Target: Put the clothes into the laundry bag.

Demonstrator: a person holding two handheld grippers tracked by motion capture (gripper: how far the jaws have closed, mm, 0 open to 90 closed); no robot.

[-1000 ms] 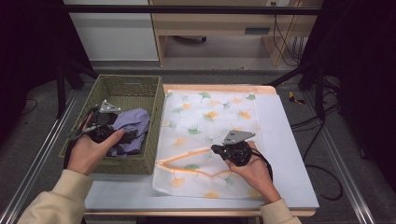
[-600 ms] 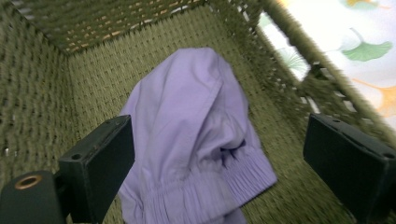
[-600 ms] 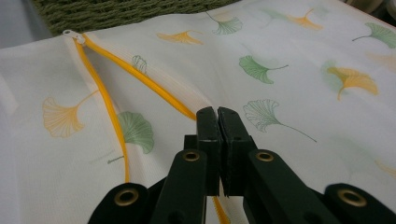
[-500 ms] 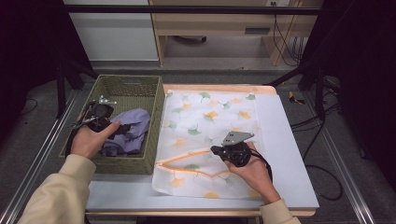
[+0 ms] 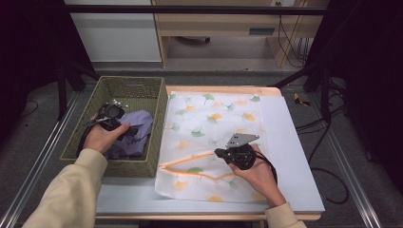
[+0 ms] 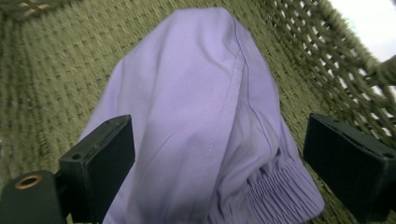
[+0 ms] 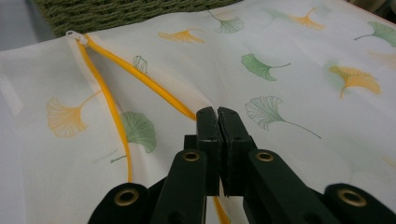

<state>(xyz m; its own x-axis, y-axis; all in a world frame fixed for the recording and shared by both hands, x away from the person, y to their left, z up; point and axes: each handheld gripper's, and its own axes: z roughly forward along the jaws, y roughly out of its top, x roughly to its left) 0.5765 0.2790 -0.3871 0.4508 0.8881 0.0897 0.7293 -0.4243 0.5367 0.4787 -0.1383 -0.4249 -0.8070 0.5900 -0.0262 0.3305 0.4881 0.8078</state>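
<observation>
A white mesh bag (image 5: 214, 118) printed with ginkgo leaves lies flat on the table, its orange zipper (image 5: 190, 160) open in a V. My right gripper (image 5: 217, 153) is shut on the bag's upper zipper edge (image 7: 154, 86), near the front of the table. In the right gripper view, its jaws (image 7: 217, 112) meet on the orange tape. A lilac garment (image 5: 138, 126) lies crumpled in the green woven basket (image 5: 157, 142) on the left. My left gripper (image 5: 128, 129) hangs inside the basket, open. Its jaws (image 6: 219, 135) stand on either side of the garment (image 6: 196, 102) without pressing on it.
The basket's wicker walls (image 6: 56, 79) rise close around the left gripper. A bare strip of grey tabletop (image 5: 290, 156) runs to the right of the bag. Beyond the table stand a wooden desk (image 5: 214, 28) and dark stands with cables (image 5: 323, 95).
My left hand has sunk into the basket and drawn close over the lilac garment. The right hand and the bag have stayed put.
</observation>
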